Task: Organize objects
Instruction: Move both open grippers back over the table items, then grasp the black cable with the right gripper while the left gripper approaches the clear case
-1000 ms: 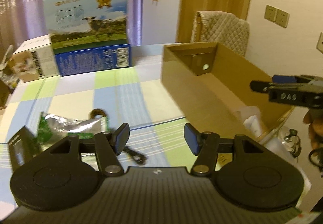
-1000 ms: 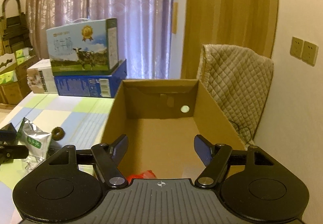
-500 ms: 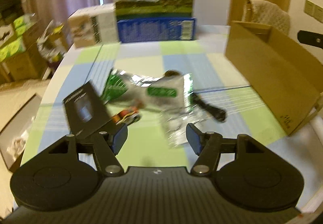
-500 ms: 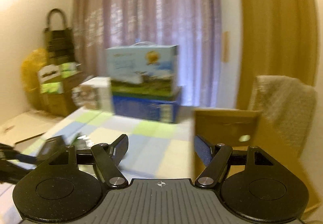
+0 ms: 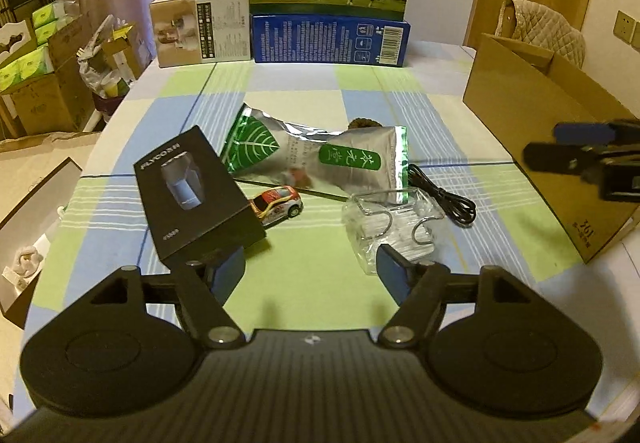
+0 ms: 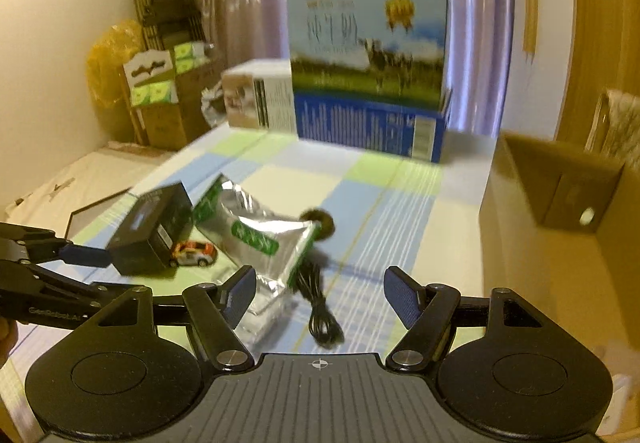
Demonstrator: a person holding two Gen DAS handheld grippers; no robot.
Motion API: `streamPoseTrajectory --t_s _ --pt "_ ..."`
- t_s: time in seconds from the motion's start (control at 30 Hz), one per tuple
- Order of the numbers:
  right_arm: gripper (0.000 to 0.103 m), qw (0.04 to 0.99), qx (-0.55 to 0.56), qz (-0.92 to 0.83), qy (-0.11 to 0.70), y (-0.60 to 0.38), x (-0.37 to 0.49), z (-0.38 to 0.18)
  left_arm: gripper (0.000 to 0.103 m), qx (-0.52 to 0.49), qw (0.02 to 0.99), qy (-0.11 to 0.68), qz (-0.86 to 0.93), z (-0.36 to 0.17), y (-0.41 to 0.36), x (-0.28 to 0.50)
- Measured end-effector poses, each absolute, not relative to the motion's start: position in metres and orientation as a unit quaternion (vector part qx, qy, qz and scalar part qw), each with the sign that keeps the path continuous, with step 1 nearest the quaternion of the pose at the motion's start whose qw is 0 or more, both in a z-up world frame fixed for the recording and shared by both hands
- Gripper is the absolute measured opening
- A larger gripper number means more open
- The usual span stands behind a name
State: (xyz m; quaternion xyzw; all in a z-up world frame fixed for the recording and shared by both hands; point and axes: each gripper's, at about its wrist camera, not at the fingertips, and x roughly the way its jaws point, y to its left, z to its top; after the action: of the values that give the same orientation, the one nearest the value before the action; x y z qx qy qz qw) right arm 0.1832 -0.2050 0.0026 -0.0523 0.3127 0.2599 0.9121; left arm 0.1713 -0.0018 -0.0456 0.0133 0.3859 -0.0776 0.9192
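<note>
1. Left gripper [image 5: 312,271], fingers spread, is hovering beside the black box [image 5: 196,191] on the table [image 5: 320,295]; only this view shows the clear case [image 5: 390,225].
2. Right gripper [image 6: 318,299], fingers spread, is blurring the pouch [image 6: 260,235], cable [image 6: 320,307] and carton [image 6: 560,227].

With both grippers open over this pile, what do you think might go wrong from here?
1. The left gripper is open at the tilted black shaver box; a grab there could bump the small toy car beside its edge.
2. The clear plastic case lies partly under the silver foil tea pouch, so lifting one may drag the other.
3. The black cable could snag.
</note>
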Motion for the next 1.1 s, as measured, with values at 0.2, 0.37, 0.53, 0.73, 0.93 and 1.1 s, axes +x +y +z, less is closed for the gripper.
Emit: streamPoseTrajectory --t_s 0.2,0.37,0.53,0.73,0.93,1.1 --pt "0.059 0.888 -0.075 0.264 0.37 -0.206 0.211 -0.031 0.068 0.016 0.917 0.385 -0.101 -0.053 -0.016 0.182" --pt "0.047 0.87 -0.088 0.288 0.39 -0.197 0.224 -0.046 0.068 0.017 0.911 0.396 -0.11 -0.063 -0.021 0.191" --pt "0.04 0.862 -0.106 0.302 0.392 -0.183 0.236 -0.053 0.068 0.018 0.908 0.402 -0.115 -0.067 -0.022 0.195" --pt "0.028 0.851 -0.118 0.302 0.413 -0.17 0.252 -0.071 0.068 0.014 0.904 0.411 -0.118 -0.072 -0.024 0.2" --pt "0.019 0.847 -0.091 0.296 0.431 -0.178 0.26 -0.075 0.072 0.009 0.9 0.415 -0.13 -0.075 -0.035 0.205" --pt "0.014 0.848 -0.08 0.282 0.442 -0.185 0.257 -0.068 0.073 0.006 0.896 0.423 -0.135 -0.08 -0.046 0.214"
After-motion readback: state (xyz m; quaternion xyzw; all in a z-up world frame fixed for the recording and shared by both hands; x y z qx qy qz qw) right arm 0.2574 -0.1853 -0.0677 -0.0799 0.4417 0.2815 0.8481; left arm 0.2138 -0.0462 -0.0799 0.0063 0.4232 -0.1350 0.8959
